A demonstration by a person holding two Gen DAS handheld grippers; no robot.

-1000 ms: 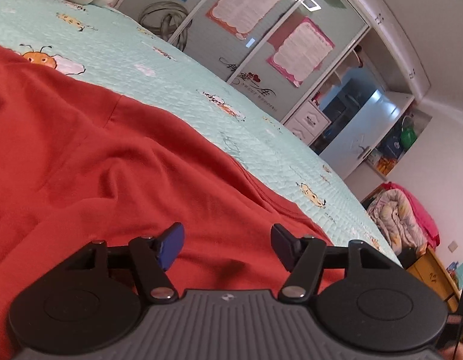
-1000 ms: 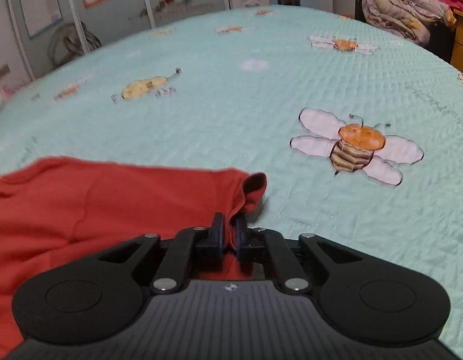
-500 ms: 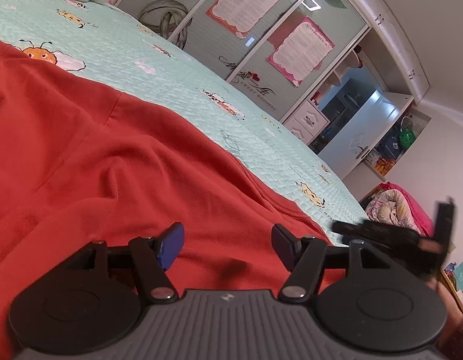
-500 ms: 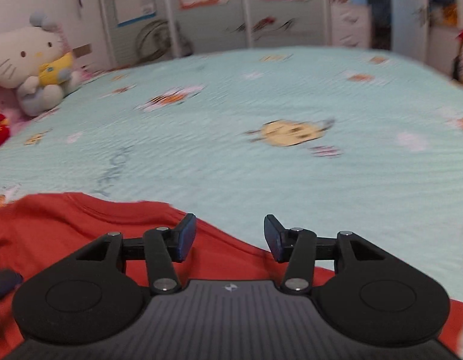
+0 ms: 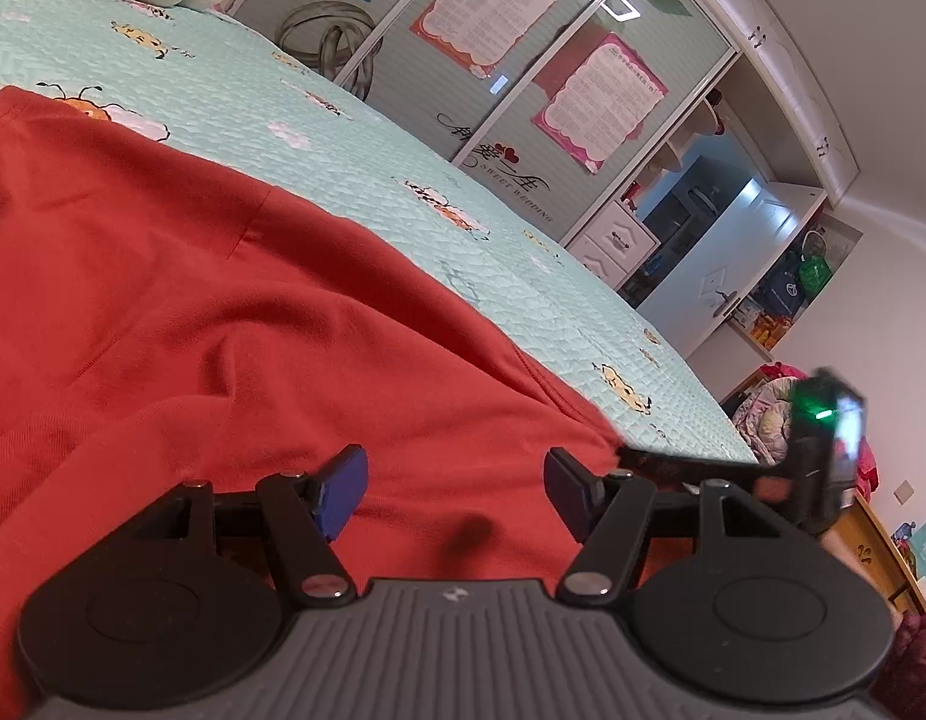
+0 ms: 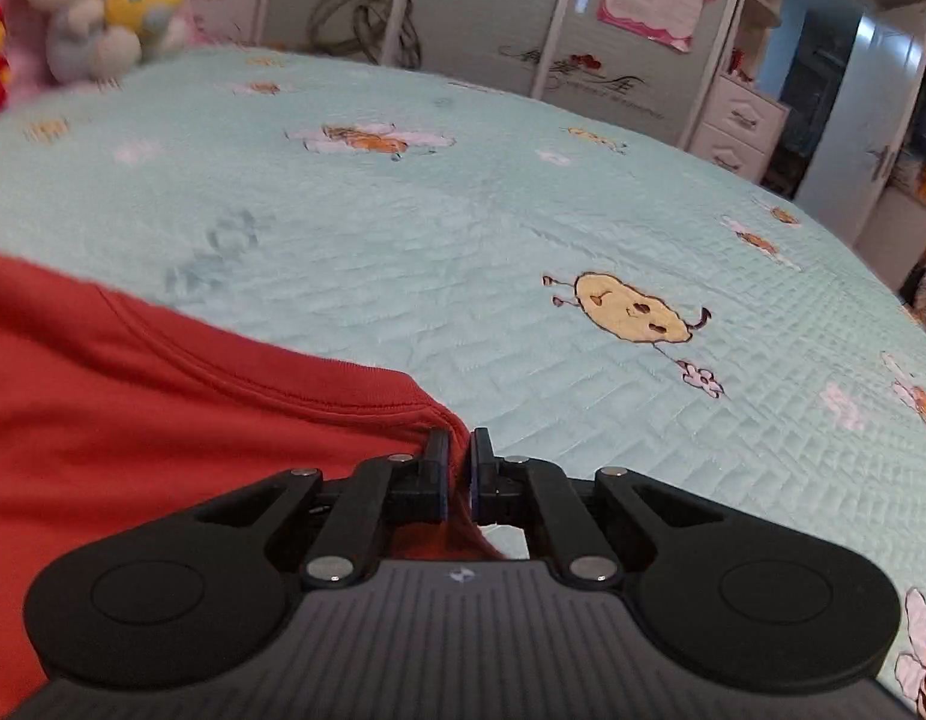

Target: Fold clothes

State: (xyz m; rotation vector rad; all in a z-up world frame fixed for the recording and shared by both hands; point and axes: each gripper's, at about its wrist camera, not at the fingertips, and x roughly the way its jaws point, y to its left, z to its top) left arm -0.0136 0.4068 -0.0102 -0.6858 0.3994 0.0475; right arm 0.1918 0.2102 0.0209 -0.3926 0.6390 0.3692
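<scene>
While the right hand-held gripper (image 6: 458, 474) sits at the near edge of its own view, its jaws are pinched nearly together on a corner of the red garment (image 6: 162, 420), a fold of cloth visibly caught between the pads. Left hand-held gripper (image 5: 453, 495): jaws standing wide, nothing between them, hovering just over the same red cloth; whether the pads touch the fabric cannot be told.

Garment lies spread on the bed (image 6: 463, 240), over a pale green quilt with bee prints; its hem runs diagonally away from the right gripper. In the left view the cloth shows soft wrinkles and a seam line.

Beyond: plush toys (image 6: 102, 6) at the far end of the bed, then wardrobe doors (image 5: 523, 90) with posters.

Risks, as judged:
- Grip is on a thin corner only; a quick pull could slip the cloth out.
- Left side is unheld, so lifting the right corner alone may drag and bunch the garment rather than fold it cleanly.
- Existing wrinkles may be folded in.
</scene>
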